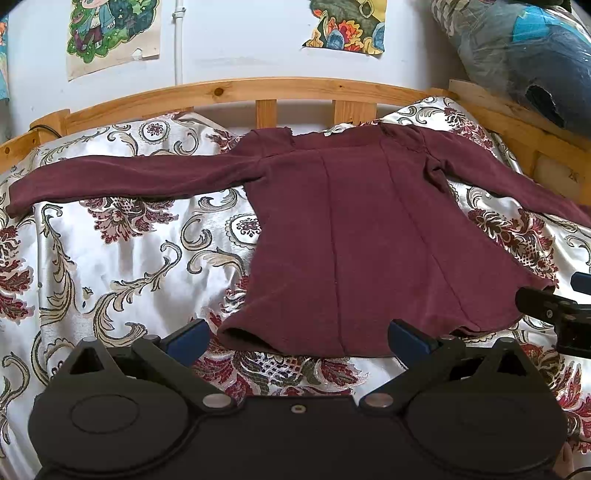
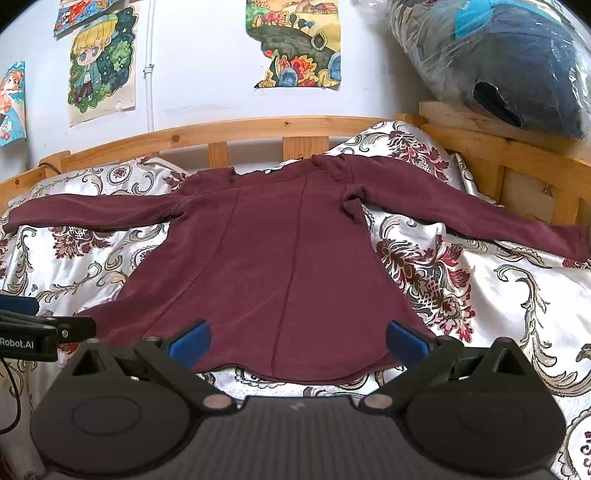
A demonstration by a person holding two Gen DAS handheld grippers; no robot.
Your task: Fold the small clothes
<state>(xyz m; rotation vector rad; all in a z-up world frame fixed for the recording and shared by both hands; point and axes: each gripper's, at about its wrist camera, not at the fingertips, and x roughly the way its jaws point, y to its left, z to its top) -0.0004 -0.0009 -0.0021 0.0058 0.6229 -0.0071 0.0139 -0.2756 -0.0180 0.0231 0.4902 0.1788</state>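
Shirt (image 1: 351, 229) flat on bed cover (image 1: 122, 258), sleeves out left and right, collar toward headboard (image 1: 236, 92). Wall posters (image 2: 101, 62) behind. Bagged bundle (image 2: 517, 62) at right rail. Left gripper (image 1: 299, 339) and right gripper (image 2: 299, 339) before hem, left of each other respectively.

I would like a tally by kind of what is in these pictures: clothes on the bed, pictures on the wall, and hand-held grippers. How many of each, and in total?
Clothes on the bed: 1, a dark red top
Pictures on the wall: 4
Hand-held grippers: 2, left and right, both open
Total: 7
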